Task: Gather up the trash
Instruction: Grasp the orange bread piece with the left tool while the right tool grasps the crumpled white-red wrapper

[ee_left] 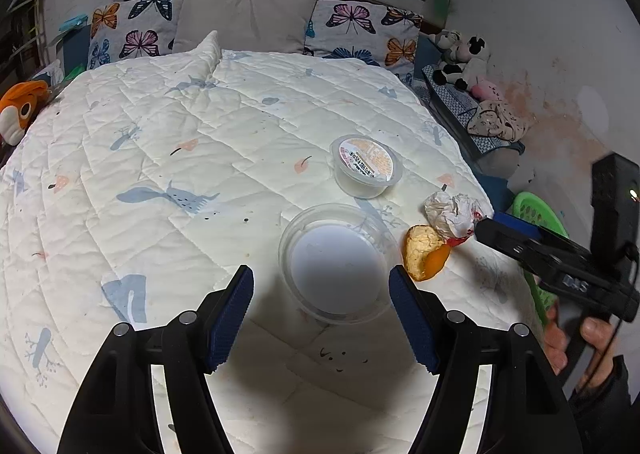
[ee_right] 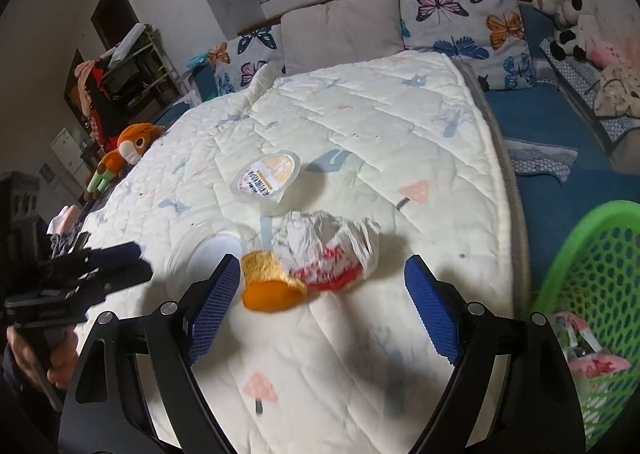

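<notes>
On the white quilt lie an empty clear plastic bowl, a sealed clear cup with an orange label, a crumpled white-and-red wrapper and an orange peel. My left gripper is open, its jaws just short of the bowl on either side. My right gripper is open, with the peel and wrapper just ahead between its jaws; from the left wrist view its tips touch the wrapper. The bowl and cup lie beyond.
A green mesh basket with some trash in it stands off the bed's right edge, also visible in the left view. Butterfly pillows line the headboard. Plush toys sit at the left and far right.
</notes>
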